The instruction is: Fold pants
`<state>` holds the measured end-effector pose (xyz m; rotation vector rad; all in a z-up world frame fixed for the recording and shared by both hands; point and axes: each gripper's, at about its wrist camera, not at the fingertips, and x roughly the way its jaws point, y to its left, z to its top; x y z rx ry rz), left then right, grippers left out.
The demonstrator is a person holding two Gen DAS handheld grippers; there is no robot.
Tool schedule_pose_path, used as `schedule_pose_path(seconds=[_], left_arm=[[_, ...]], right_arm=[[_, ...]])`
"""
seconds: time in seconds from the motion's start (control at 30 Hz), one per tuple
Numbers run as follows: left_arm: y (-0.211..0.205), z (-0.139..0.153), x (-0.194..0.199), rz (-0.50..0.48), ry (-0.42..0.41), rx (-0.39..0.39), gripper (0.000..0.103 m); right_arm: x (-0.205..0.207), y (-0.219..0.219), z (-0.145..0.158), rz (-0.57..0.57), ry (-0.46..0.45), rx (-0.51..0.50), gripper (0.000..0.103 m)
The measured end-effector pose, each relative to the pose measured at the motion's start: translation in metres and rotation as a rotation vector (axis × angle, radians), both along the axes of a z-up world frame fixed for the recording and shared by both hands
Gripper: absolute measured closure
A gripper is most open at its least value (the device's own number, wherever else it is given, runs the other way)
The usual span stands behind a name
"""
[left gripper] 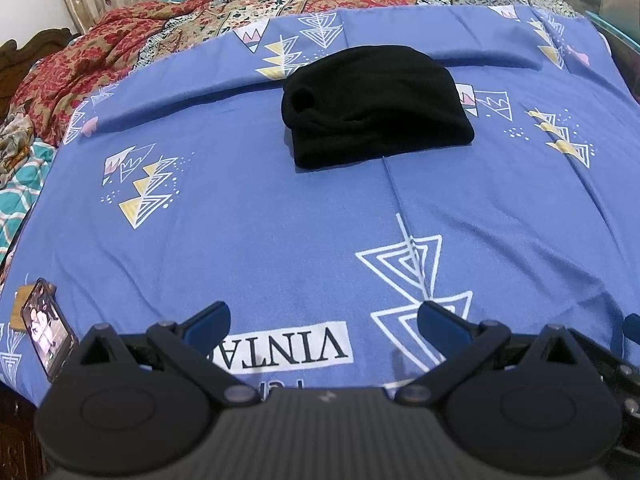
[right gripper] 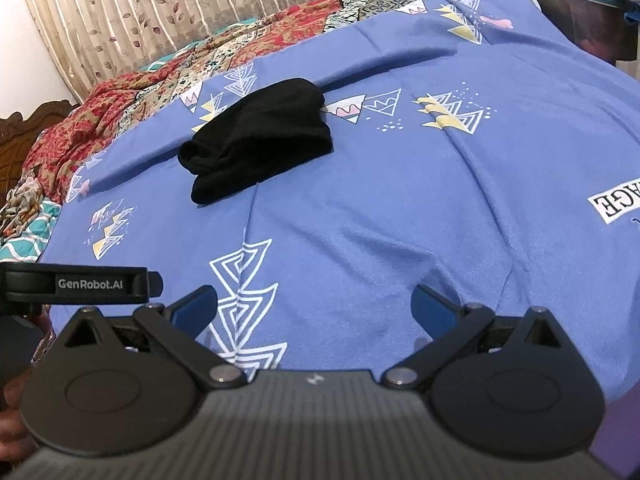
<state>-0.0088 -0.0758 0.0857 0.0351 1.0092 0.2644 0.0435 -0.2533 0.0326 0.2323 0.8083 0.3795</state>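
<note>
- Left wrist view: my left gripper (left gripper: 324, 322) is spread wide and empty; the black pants (left gripper: 376, 106) lie bundled straight ahead on the blue bedsheet (left gripper: 240, 208), well apart, long axis crosswise.
- Right wrist view: my right gripper (right gripper: 314, 306) is also spread and empty; the pants (right gripper: 256, 144) lie ahead and leftward, about equally far.

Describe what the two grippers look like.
Both are alike: the left gripper and right gripper have blue finger pads on black angled linkage arms with silver pivot pins, round black discs, and a ribbed grey body. A black strap reading GenRobot.AI shows beside the right one.
</note>
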Motion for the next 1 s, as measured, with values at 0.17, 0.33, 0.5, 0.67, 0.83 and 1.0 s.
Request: schedule_pose_path(seconds=[0.17,0.33,0.5,0.67,0.83,1.0], left_arm=[[0.0,-0.0015,0.0008,0.005,0.009,0.003,0.0],[-0.0015,-0.0033,0.0015,0.006,0.016,0.01,0.0],[-0.0024,-0.0041,0.0012,0.002,0.018,0.015,0.0],[-0.0018,-0.0054,0.0003,0.005,0.021,0.011,0.0],[0.0008,-0.0061,0.0001,0.009,0.023,0.007,0.0],[0.0018,-0.0076,0.0008,0.009,0.028,0.008,0.0]], right_arm=[[-0.0013,0.0005,-0.0002,0.005,0.004,0.01,0.0],[-0.0019,-0.0008,0.0005,0.001,0.003,0.015,0.002],[-0.0027,-0.0032,0.0011,-0.018,-0.007,0.022,0.002],[-0.0027,-0.0026,-0.0002,-0.013,0.0,0.022,0.002],[-0.0027,-0.0022,0.001,-0.016,-0.006,0.02,0.003],[-0.0022,-0.0023,0.0004,-0.015,-0.004,0.022,0.003]])
